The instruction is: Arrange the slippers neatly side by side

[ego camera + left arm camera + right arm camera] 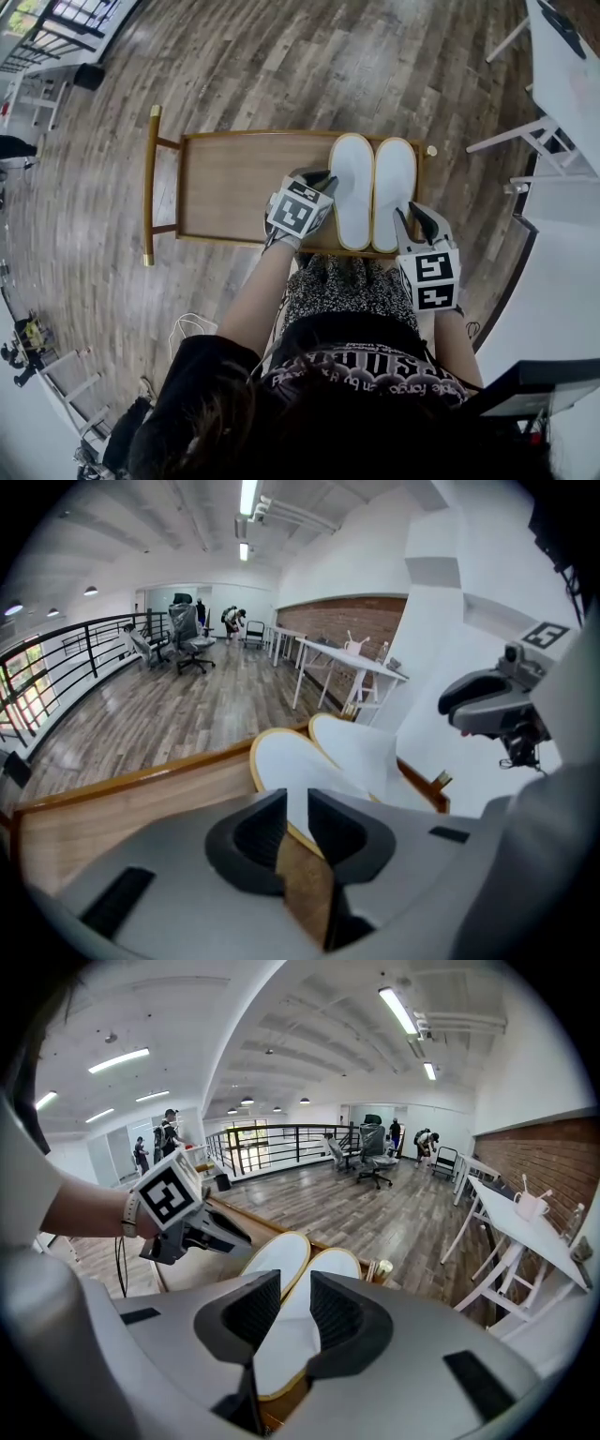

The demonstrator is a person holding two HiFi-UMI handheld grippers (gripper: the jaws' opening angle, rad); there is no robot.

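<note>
Left gripper (319, 180) and right gripper (415, 221) are hovering over the tray's (234, 187) near edge, jaws apart and empty. The slippers (356, 192) look light and floppy, probably best pinched at the heel rims.

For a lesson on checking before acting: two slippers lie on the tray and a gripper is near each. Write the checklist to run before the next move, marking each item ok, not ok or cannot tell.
1. Both slippers on the tray: ok. The left slipper and right slipper lie at one end of it.
2. Side by side and parallel: ok. Their inner edges meet or nearly meet.
3. Toes and heels level: ok, about even in the head view.
4. Left gripper free: ok. Jaws apart, nothing between them.
5. Right gripper free: ok. Jaws apart, nothing gripped.
6. Each slipper on its proper foot side: cannot tell.
</note>
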